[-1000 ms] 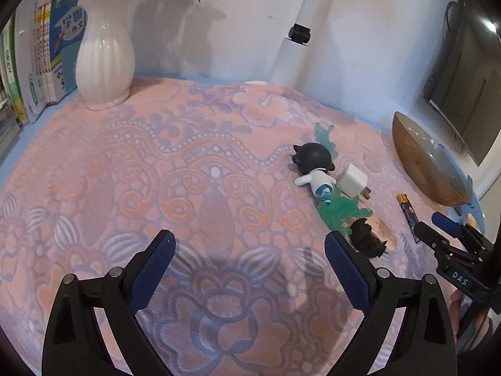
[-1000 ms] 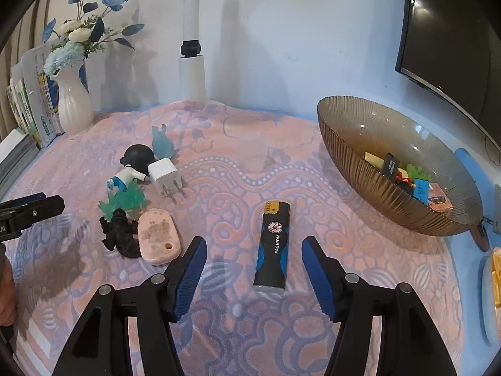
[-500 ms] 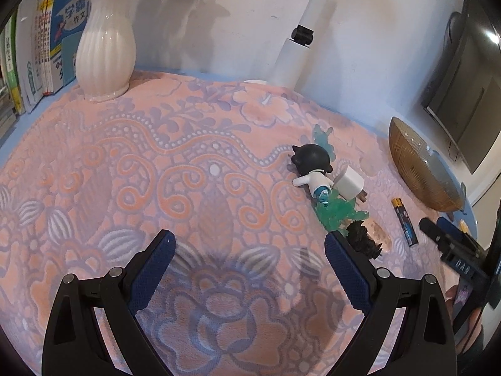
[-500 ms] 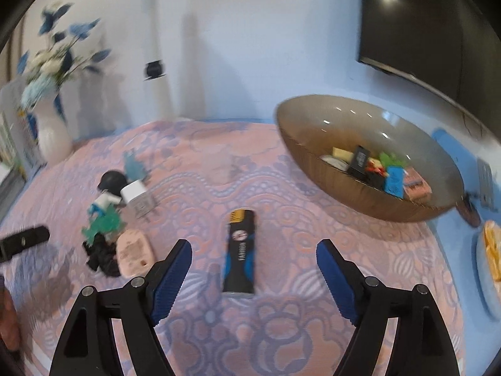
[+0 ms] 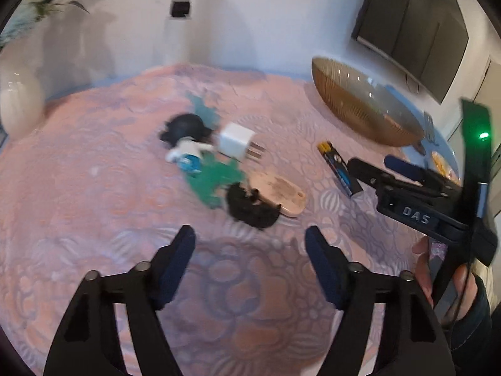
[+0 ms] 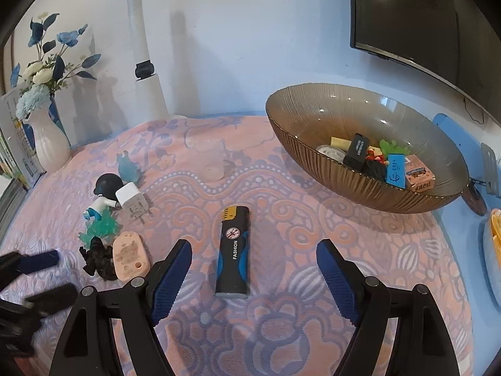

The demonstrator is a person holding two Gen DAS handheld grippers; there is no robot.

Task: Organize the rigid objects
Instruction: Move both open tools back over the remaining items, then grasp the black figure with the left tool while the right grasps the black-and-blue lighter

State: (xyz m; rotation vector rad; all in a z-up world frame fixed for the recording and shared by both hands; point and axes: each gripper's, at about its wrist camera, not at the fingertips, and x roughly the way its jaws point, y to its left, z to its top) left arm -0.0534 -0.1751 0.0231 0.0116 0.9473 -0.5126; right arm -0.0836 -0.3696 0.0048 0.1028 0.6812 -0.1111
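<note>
The right gripper (image 6: 253, 266) is held wide open, with nothing in it. The lighter (image 6: 234, 250) is seen lying flat between its fingers. The left gripper (image 5: 250, 247) is open too, just behind the black toy (image 5: 250, 208).

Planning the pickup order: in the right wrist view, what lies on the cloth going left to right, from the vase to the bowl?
White vase → black-haired figurine → white charger plug → lighter → brown glass bowl. The green toy, the black toy and the pink tag overlap that stretch, so they are left out.
</note>
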